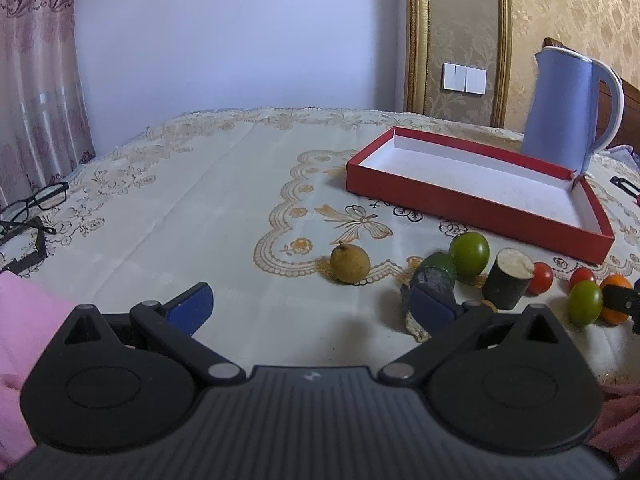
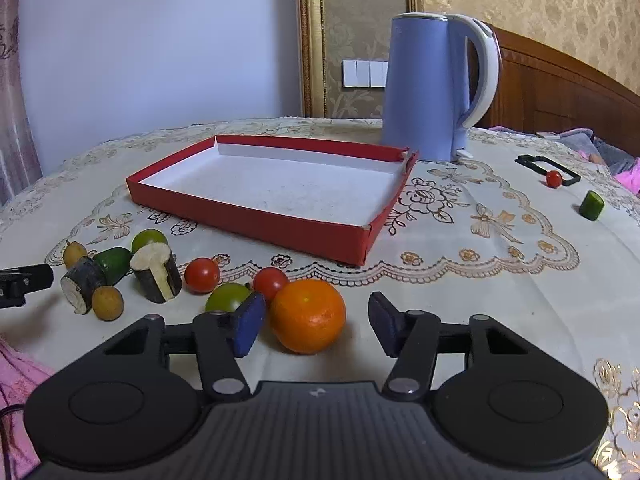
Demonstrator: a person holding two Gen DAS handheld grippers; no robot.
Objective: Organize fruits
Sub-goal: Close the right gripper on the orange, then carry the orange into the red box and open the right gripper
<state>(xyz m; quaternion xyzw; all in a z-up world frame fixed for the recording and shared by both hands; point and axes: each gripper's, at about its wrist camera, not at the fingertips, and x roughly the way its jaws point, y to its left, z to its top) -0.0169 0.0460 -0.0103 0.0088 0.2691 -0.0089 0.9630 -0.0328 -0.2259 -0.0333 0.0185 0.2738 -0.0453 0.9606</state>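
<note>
Left gripper (image 1: 310, 304) wide apart above the tablecloth (image 1: 200, 200) (brown fruit (image 1: 350, 265) just ahead)

Both views are shot low and close over the surface (image 1: 224, 184), tilted slightly down past the jaws toward the far wall. The left one is aimed from further left, the right one sits right up against the orange (image 2: 307, 317). The red box (image 1: 472, 200), kettle (image 1: 564, 108) and fruit cluster are shared.
</note>
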